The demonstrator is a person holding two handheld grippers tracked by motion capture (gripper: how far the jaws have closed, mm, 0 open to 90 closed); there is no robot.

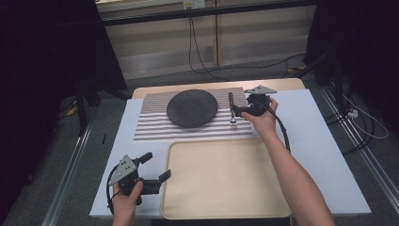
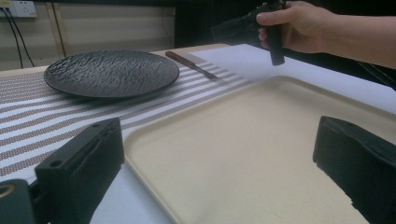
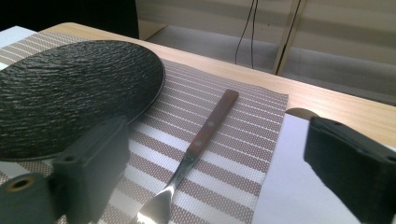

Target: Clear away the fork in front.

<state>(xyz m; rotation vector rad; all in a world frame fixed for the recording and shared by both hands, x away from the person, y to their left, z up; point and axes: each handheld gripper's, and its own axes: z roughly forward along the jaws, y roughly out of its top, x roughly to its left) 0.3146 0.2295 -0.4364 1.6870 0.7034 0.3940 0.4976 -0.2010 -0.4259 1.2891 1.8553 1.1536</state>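
A fork with a brown wooden handle (image 1: 231, 100) lies on a striped placemat (image 1: 150, 123), just right of a round black plate (image 1: 192, 108). My right gripper (image 1: 236, 113) hovers low over the fork, open. In the right gripper view the fork (image 3: 206, 129) runs between the two spread jaws of the right gripper (image 3: 217, 156), its tines nearest, and no pad touches it. The plate (image 3: 70, 93) sits to the left there. My left gripper (image 1: 157, 167) is open and empty at the left edge of a beige tray (image 1: 226, 181).
The beige tray (image 2: 261, 140) takes up the near middle of the white table top (image 1: 324, 141). In the left gripper view the plate (image 2: 112, 72) and fork (image 2: 191, 64) lie beyond the tray. Cables hang along the back wall (image 1: 193, 47).
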